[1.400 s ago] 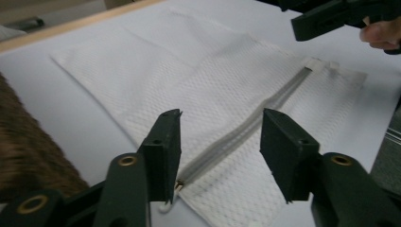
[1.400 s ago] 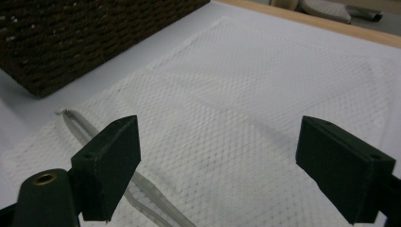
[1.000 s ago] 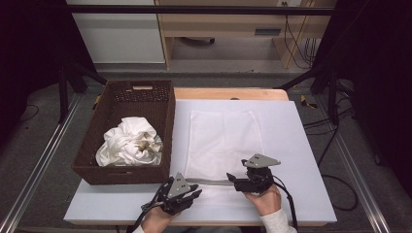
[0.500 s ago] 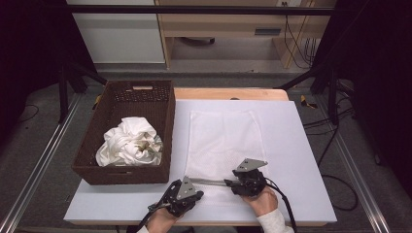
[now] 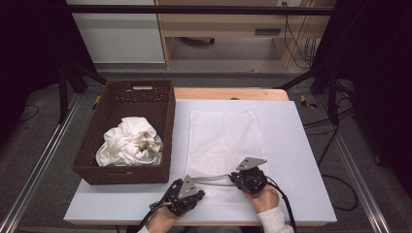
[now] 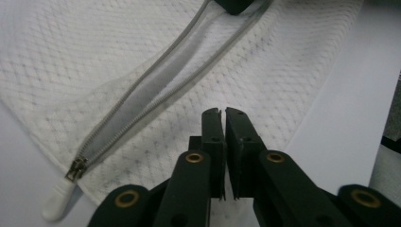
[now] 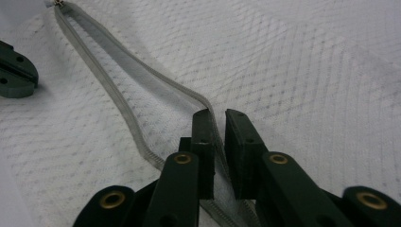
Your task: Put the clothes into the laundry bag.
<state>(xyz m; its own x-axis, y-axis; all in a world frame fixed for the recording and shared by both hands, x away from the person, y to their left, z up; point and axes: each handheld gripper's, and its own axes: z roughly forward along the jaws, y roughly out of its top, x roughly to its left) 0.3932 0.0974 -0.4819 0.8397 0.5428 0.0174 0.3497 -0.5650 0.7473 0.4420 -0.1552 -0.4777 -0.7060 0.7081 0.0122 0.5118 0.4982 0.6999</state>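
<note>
Right gripper view: my right gripper (image 7: 215, 116) has just been closing and now clamps the upper zipper edge (image 7: 142, 85) of the mesh laundry bag (image 5: 221, 141) on the surface (image 5: 301, 145). My left gripper (image 6: 222, 113) pinches the lower mesh. The zipper opening runs between both grippers. No readable writing.

**Both tools low at the near edge**

The left tool (image 5: 187, 191) sits in the left hand (image 5: 163, 218), jaws nearly together. The right tool (image 5: 241, 177), in the right hand (image 5: 262, 196) (a white sleeve shows at the wrist), has just been closing its jaws on the zipper edge (image 7: 208, 123) between them.
</note>
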